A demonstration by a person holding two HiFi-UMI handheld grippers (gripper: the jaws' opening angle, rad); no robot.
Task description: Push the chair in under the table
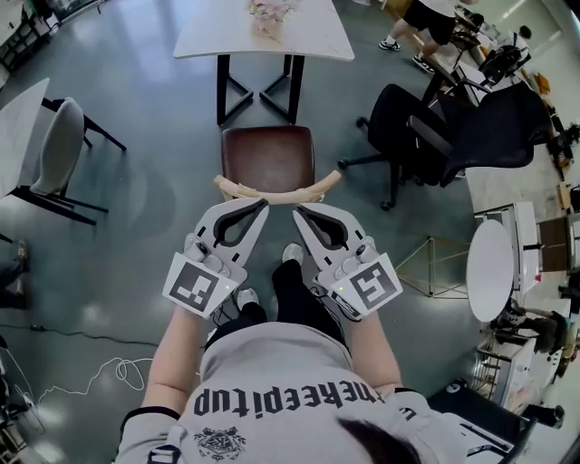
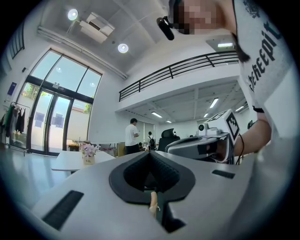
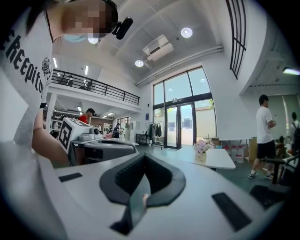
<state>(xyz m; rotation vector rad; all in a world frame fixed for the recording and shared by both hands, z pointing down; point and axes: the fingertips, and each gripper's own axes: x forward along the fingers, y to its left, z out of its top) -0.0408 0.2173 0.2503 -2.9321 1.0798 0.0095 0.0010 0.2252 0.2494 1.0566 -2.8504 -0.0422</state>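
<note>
The chair has a brown seat point(image 1: 267, 156) and a curved pale wooden backrest point(image 1: 277, 191). It stands just short of the white table point(image 1: 263, 38), which has black legs and a small flower pot point(image 1: 270, 13). My left gripper point(image 1: 263, 204) and right gripper point(image 1: 297, 211) are side by side, both shut and holding nothing. Their tips are at the near edge of the backrest; I cannot tell whether they touch it. In the left gripper view the shut gripper point(image 2: 151, 153) points level toward the table point(image 2: 70, 162). The right gripper point(image 3: 144, 157) also faces the table point(image 3: 219, 160).
A black office chair point(image 1: 424, 134) stands to the right of the chair, and a grey chair point(image 1: 56, 149) at another table to the left. A round white table point(image 1: 490, 269) is at the right. A white cable point(image 1: 109, 370) lies on the floor. People stand in the background.
</note>
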